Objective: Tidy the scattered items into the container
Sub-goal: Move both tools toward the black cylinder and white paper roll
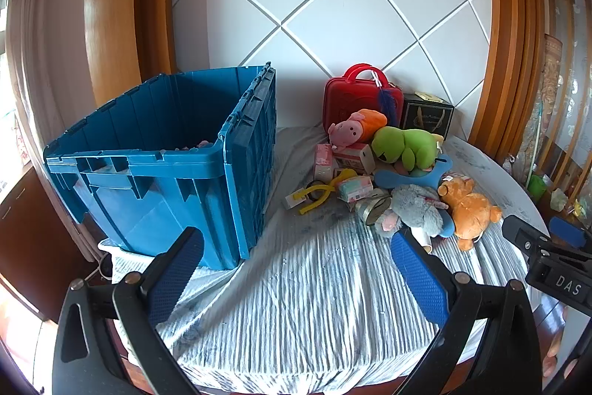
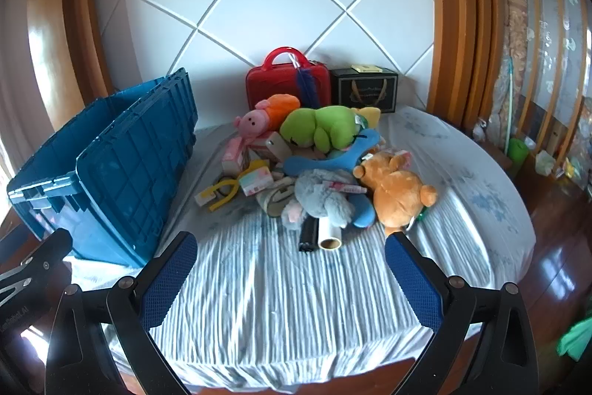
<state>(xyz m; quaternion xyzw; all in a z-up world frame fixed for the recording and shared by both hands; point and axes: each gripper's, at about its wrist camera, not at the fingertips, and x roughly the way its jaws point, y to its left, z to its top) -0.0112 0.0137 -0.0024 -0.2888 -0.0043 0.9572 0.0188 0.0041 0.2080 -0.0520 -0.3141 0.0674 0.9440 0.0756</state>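
We see a bed (image 2: 281, 302) under a striped sheet, and on its left side the blue crate (image 1: 159, 187), lid folded back and mouth up; a few small things already lie at its bottom. Behind the pile, against the wall, stand a red case (image 2: 286, 87) and a black box (image 2: 364, 89).

The scattered items sit in one heap to the right of the crate: a green plush (image 2: 318, 130) on top, an orange bear (image 2: 396, 191) at the right edge, a grey plush (image 2: 323, 200) in front, a pink pig (image 2: 255, 121) behind. Smaller still are a yellow slingshot (image 1: 318, 197) on the crate side and a roll (image 2: 329, 234) lying nearest us, its long axis pointing at the camera.

Our left gripper (image 1: 296, 276) and right gripper (image 2: 292, 284) both have their jaws released and spread wide, with nothing between them, and both tilt down at the sheet. The heap lies ahead of both; from the right gripper it is nearly dead centre, from the left it is off to the right. We judge the right hand better placed for the roll or the bear.
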